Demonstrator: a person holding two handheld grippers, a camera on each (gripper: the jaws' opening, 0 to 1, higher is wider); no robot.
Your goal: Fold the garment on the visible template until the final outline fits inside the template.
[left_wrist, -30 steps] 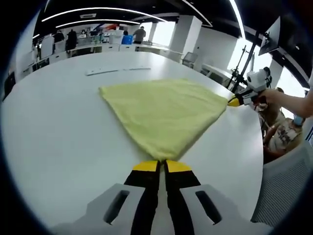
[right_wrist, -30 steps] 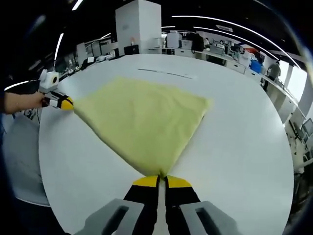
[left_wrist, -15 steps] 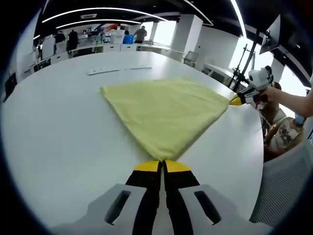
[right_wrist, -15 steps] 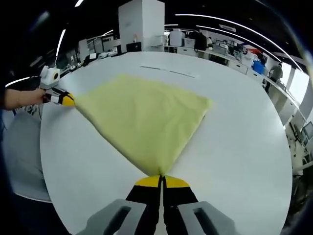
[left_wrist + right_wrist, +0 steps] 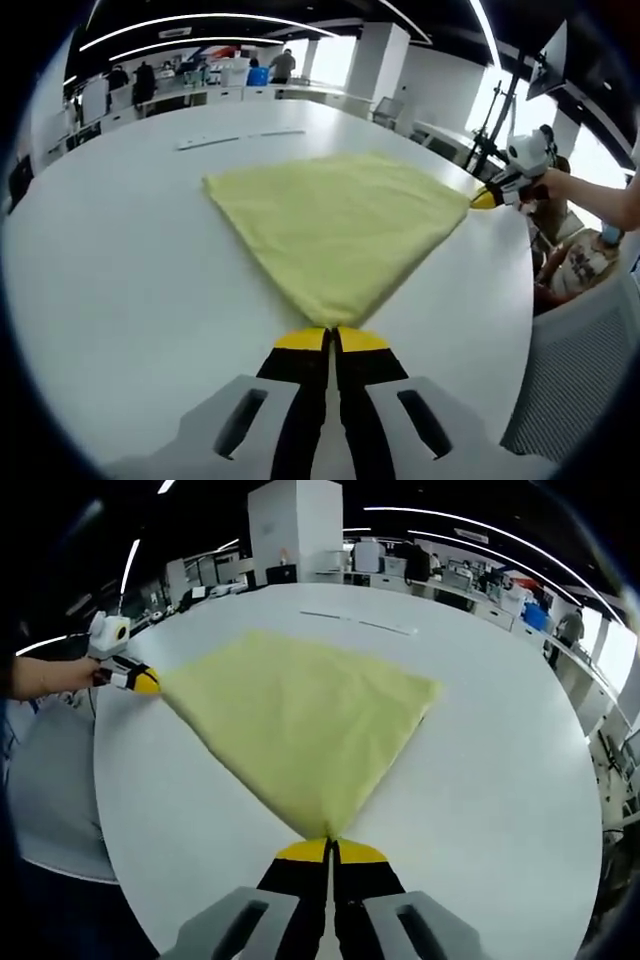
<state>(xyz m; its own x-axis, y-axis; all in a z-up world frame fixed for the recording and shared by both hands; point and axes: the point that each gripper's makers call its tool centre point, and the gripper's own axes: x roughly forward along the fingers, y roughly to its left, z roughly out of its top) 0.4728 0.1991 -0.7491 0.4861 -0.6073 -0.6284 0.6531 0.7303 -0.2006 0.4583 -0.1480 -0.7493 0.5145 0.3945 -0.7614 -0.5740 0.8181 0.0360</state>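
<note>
Left gripper (image 5: 332,338) jaws are being pressed together on one corner of the yellow garment (image 5: 335,222), and another corner is being clamped the same way by the right gripper (image 5: 328,848). The cloth is being held spread flat on the white table (image 5: 110,270), roughly in its middle, pulled to points at the two pinched corners. Beyond its far edge, a thin pale strip (image 5: 240,138) is lying on the tabletop, apart from the cloth. Farther back, desks and standing people are being shown in an office.
</note>
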